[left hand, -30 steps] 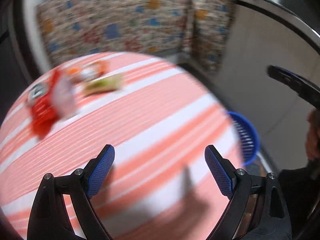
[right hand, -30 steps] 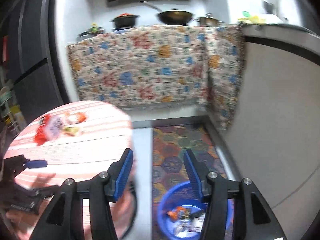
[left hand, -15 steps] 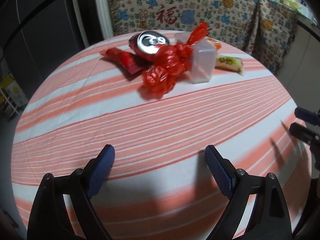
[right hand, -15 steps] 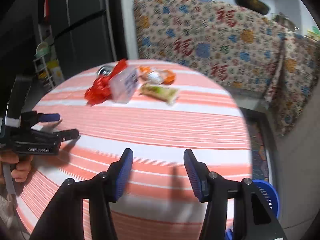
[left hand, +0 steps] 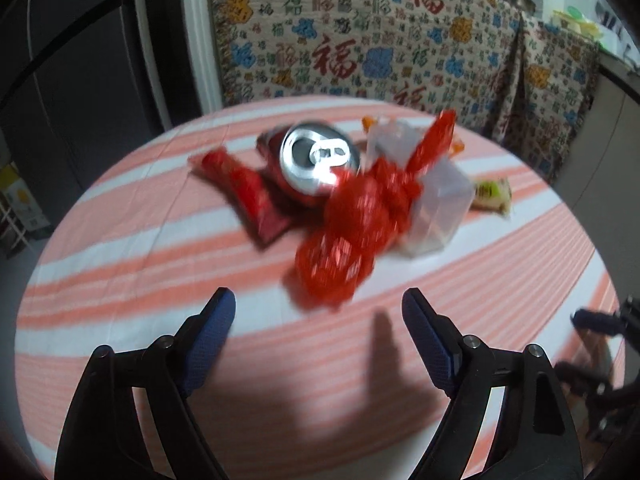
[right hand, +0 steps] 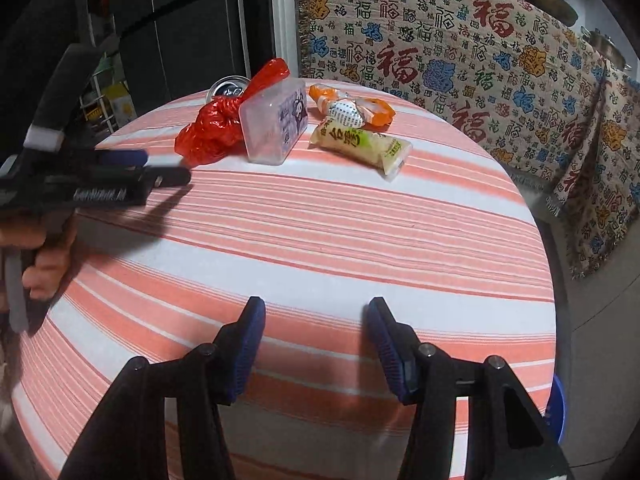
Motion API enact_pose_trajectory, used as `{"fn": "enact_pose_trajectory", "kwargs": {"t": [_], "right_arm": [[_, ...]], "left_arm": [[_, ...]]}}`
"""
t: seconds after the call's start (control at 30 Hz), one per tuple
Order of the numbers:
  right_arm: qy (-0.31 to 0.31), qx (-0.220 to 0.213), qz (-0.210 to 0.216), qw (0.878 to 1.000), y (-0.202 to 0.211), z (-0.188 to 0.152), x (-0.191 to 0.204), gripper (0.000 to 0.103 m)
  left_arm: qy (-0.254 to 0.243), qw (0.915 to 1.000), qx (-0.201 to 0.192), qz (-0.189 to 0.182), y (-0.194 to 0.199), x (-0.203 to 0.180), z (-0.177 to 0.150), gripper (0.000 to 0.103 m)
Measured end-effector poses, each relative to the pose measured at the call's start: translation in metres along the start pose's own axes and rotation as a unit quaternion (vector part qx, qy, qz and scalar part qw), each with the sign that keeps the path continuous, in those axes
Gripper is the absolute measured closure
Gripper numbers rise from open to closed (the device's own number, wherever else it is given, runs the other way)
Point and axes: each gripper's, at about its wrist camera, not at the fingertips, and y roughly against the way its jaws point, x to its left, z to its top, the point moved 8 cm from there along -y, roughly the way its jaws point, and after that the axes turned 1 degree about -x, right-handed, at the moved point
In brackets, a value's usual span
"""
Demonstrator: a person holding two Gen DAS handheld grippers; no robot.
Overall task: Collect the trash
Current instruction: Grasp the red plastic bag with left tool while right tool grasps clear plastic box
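The knotted red plastic bag lies mid-table against the clear box and soda can. My left gripper, jaws wide but just narrowing, empty, lines up on it (softest target); right gripper half-open, empty.

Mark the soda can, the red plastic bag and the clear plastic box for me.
soda can [left hand: 318,154], left wrist view, on its silver top by the pull tab.
red plastic bag [left hand: 352,236], left wrist view, on its crumpled body.
clear plastic box [right hand: 272,128], right wrist view, on its near side wall.
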Motion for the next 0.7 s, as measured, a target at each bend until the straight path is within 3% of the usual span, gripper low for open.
{"fn": "enact_pose_trajectory", "kwargs": {"t": [0.1, 0.17, 0.2, 0.23, 0.43, 0.7], "right_arm": [[0.001, -0.002, 0.000, 1.000, 0.000, -0.001, -0.001, 0.048], [0.000, -0.003, -0.001, 1.000, 0.000, -0.001, -0.001, 0.048], [0.000, -0.003, -0.001, 1.000, 0.000, 0.000, -0.001, 0.048], [-0.001, -0.004, -0.001, 1.000, 0.000, 0.000, -0.002, 0.048], [-0.011, -0.003, -0.002, 1.000, -0.003, 0.004, -0.004, 0.048], [0.007, 0.014, 0.019, 1.000, -0.036, 0.041, 0.023, 0.046]], "left_arm": [[-0.021, 0.9997, -0.012, -0.003, -0.007, -0.008, 0.015, 0.018], [-0.040, 0.9990, -0.014, -0.011, -0.009, -0.016, 0.018, 0.034], [-0.048, 0.9987, -0.009, -0.014, -0.011, -0.019, 0.017, 0.056], [-0.052, 0.9984, -0.004, -0.020, -0.011, -0.021, 0.014, 0.066], [-0.025, 0.9995, 0.008, -0.019, 0.014, -0.010, -0.009, 0.072], [0.036, 0.9988, 0.023, 0.026, 0.058, 0.033, -0.060, 0.072]]}}
